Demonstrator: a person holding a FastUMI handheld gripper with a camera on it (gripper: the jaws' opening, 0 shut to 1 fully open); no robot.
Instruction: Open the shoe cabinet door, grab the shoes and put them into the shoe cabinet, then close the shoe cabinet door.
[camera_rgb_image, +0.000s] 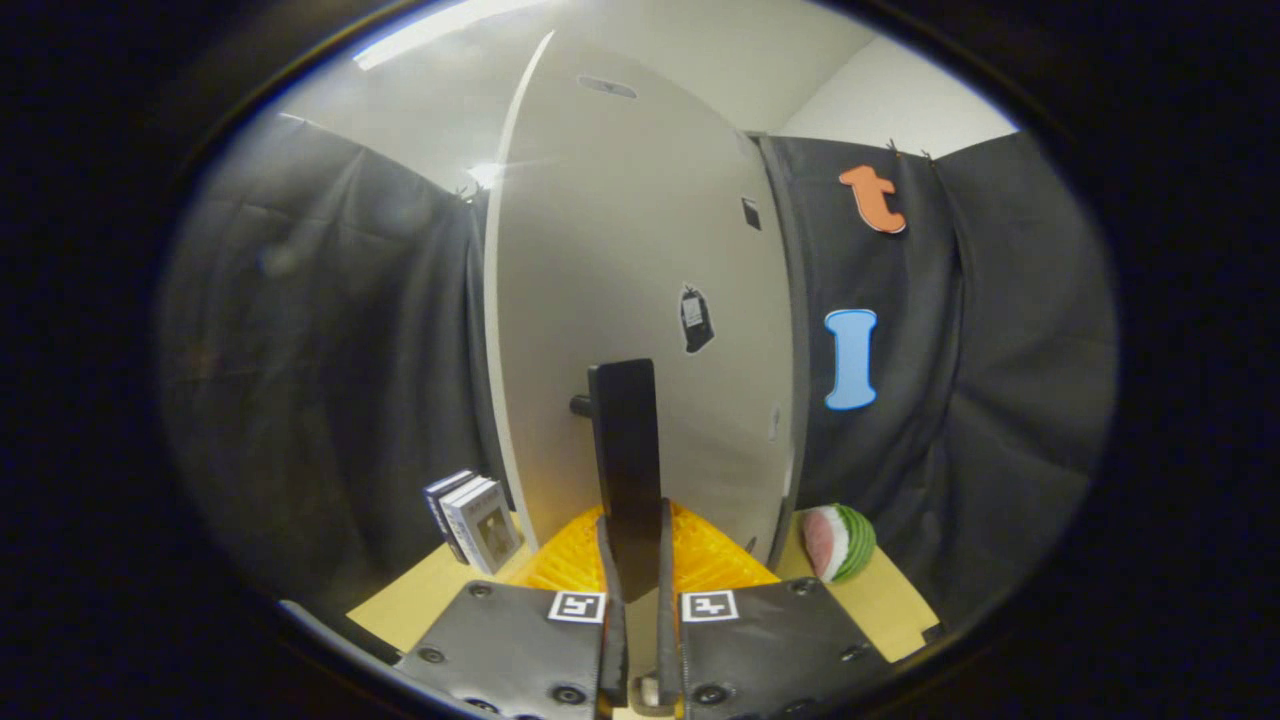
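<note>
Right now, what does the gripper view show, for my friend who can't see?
The gripper is shut on the dark handle of a pale cabinet door. A small box sits to one side, a toy watermelon slice to the other.

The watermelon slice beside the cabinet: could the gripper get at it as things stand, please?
Probably not yet: the gripper is shut on the door handle, and the watermelon slice lies off beside the cabinet door, though nothing covers it.

Black cloth wall (330, 340) behind a tan tabletop (420, 600), white ceiling (760, 60) with strip light (440, 30).
</note>
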